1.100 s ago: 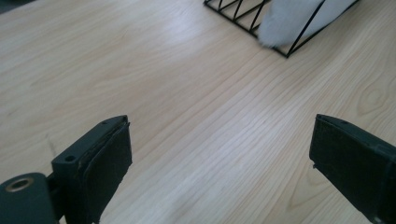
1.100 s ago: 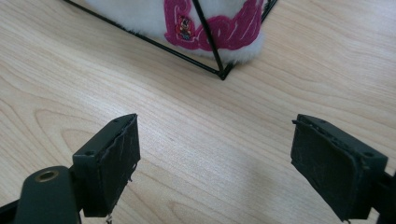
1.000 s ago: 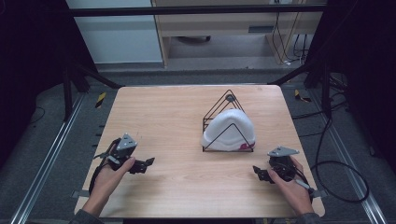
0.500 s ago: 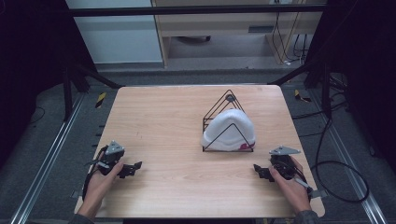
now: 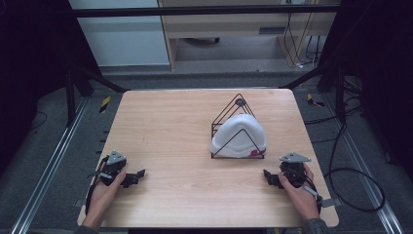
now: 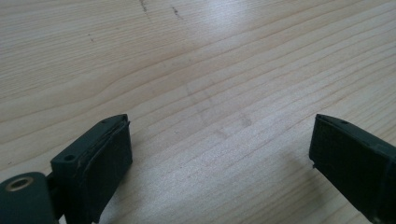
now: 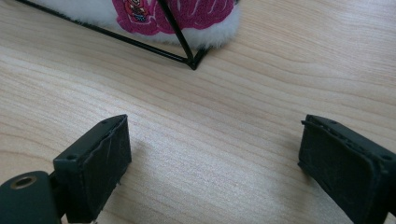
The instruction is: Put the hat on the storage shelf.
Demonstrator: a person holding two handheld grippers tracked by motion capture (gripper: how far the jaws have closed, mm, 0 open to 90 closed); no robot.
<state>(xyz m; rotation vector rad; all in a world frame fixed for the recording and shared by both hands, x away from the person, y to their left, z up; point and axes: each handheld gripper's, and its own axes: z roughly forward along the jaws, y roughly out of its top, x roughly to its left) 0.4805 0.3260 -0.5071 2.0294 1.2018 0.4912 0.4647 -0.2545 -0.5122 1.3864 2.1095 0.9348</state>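
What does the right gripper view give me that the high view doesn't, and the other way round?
The right gripper view gives the pink printed patch on the white fluffy item and the rack's near corner close up. The high view gives the whole black wire rack, the left gripper and both hands. Both share the wooden table, the rack and the right gripper, jaws apart and holding nothing.

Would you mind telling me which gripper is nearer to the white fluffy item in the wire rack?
The right gripper is nearer, just in front of the white fluffy item by the wire rack's near right corner. The left gripper sits far across the table, near its left edge.
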